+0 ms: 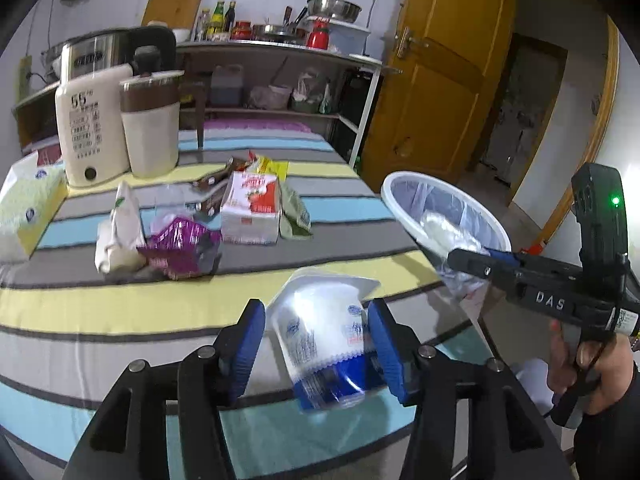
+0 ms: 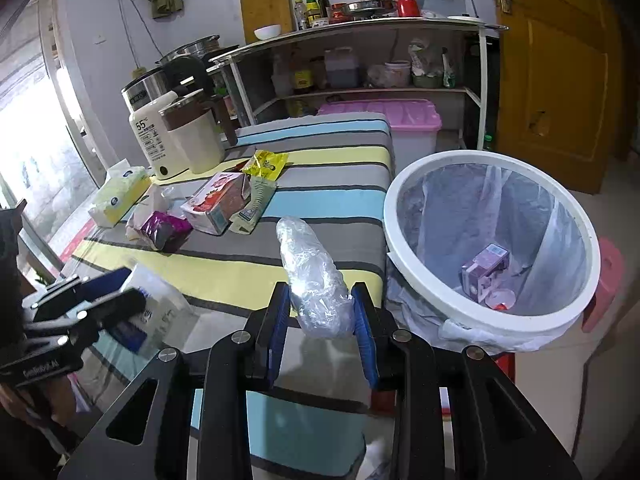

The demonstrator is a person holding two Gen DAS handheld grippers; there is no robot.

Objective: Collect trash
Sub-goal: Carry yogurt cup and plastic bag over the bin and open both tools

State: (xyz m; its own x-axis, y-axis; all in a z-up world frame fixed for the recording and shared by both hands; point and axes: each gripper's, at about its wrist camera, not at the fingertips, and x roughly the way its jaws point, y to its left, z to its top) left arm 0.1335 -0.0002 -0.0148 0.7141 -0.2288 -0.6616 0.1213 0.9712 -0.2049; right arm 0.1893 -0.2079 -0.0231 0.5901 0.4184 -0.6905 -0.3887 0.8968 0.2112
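Striped table [image 1: 120, 308]: my left gripper [image 1: 316, 350] is spread around a cup [image 1: 326, 344]; my right gripper [image 2: 320, 320] pinches crumpled plastic [image 2: 312, 276] by the bin [image 2: 440, 316].

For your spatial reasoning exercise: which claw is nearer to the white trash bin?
Right. The right claw, shut on a clear plastic wad, sits just beside the white trash bin. The left claw is farther back over the table, around a blue-and-white cup.

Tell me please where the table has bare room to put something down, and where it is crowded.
Free: the far striped cloth between the cream kettle and the table's right edge, and the yellow stripe in front of the trash pile. Crowded: the middle, where the red-and-white carton, the purple wrapper and the green sachet lie together.
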